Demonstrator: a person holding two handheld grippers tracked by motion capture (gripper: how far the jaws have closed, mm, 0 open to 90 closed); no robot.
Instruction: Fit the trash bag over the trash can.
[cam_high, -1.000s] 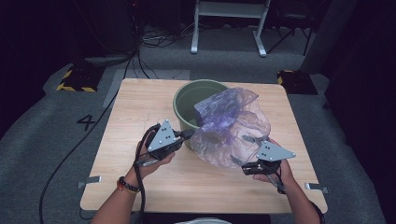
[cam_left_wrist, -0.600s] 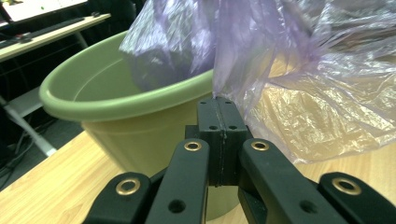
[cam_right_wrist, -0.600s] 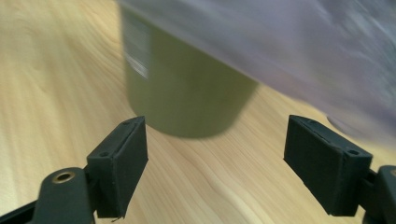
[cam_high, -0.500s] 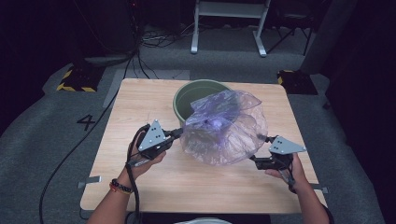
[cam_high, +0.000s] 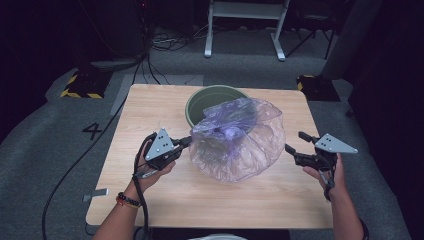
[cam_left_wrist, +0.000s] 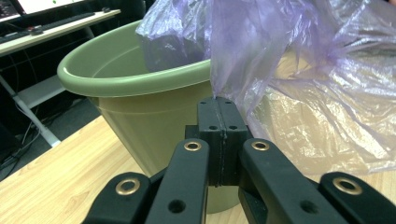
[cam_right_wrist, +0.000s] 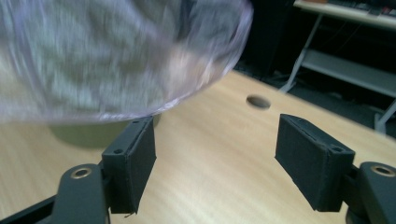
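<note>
A light wooden rectangular tabletop (cam_high: 150, 110) stands on a grey carpeted floor (cam_high: 45, 135), where a dark painted number four (cam_high: 93, 131) lies just left of it. A black cable (cam_high: 75, 165) runs across the carpet on that side. Farther back on the left sits a black block with yellow-and-black hazard stripes (cam_high: 80, 86), and a similar dark block (cam_high: 315, 86) rests beyond the far right corner. A white metal frame stand (cam_high: 245, 22) rises behind, with loose cables (cam_high: 170, 40) near its feet. The tabletop has a small round hole (cam_right_wrist: 258, 101).

R gripper (cam_high: 299, 148) off bag (cam_high: 240, 145), rightward.
</note>
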